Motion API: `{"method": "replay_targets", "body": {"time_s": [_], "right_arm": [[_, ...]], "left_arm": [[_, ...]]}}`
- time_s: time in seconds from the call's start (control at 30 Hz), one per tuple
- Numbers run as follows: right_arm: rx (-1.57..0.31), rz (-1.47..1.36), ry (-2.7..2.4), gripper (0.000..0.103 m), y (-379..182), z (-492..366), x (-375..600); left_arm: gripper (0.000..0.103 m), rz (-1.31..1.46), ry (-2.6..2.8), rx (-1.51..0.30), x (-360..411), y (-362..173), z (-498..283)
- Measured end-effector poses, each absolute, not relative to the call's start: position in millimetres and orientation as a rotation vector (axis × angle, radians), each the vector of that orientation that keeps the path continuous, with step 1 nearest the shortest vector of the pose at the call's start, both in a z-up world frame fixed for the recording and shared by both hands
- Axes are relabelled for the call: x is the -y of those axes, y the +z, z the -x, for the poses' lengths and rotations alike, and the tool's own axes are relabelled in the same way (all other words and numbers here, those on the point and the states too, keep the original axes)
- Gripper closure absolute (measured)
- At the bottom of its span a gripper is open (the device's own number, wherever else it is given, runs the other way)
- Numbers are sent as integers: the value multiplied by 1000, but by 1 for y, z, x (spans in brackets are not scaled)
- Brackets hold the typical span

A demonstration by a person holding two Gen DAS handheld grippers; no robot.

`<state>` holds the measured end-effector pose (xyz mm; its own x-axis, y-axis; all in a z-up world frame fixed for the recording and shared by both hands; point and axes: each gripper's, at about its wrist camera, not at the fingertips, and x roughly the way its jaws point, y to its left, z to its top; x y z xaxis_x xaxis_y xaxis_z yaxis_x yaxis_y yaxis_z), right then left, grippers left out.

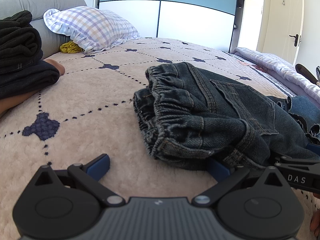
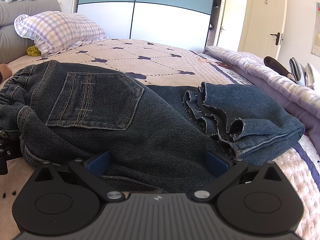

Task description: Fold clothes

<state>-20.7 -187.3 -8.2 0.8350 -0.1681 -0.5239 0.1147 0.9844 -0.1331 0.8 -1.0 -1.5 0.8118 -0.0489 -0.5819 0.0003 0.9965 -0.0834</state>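
Dark blue jeans (image 1: 210, 116) lie folded on the pink bedspread (image 1: 80, 100), elastic waistband toward the left, back pocket up. In the right wrist view the jeans (image 2: 124, 120) fill the middle, with the frayed leg hems (image 2: 220, 112) folded back on top at the right. My left gripper (image 1: 160, 168) is open just in front of the waistband corner; its right finger touches the denim edge. My right gripper (image 2: 158, 164) is open, its jaws straddling the near edge of the jeans. Part of the right gripper shows in the left wrist view (image 1: 296, 172).
A stack of folded dark clothes (image 1: 18, 56) sits at the far left. A checked pillow (image 1: 90, 28) and a grey headboard (image 1: 40, 6) are at the back. A purple quilt (image 2: 270, 76) lies along the right bed edge. A wardrobe (image 2: 140, 10) stands behind.
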Motion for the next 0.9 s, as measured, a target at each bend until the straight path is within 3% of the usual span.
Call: {"method": "replay_targets", "body": {"time_s": [0.4,0.57,0.73,0.9], "right_arm": [[-631,74,-28,0,11,28,218],[-570,67,30,7,37,42,265],[-544,-26,-73,4,61,5,326],[-671,101,14,4,32,-57,323]], "left_arm": [[0,17,-62,-686,-2,8,6],[0,68,-32,-651,-25,35,23],[0,272,-74,-687,-39,42,-16],[0,317,-71,-760,-5,29,-79]]}}
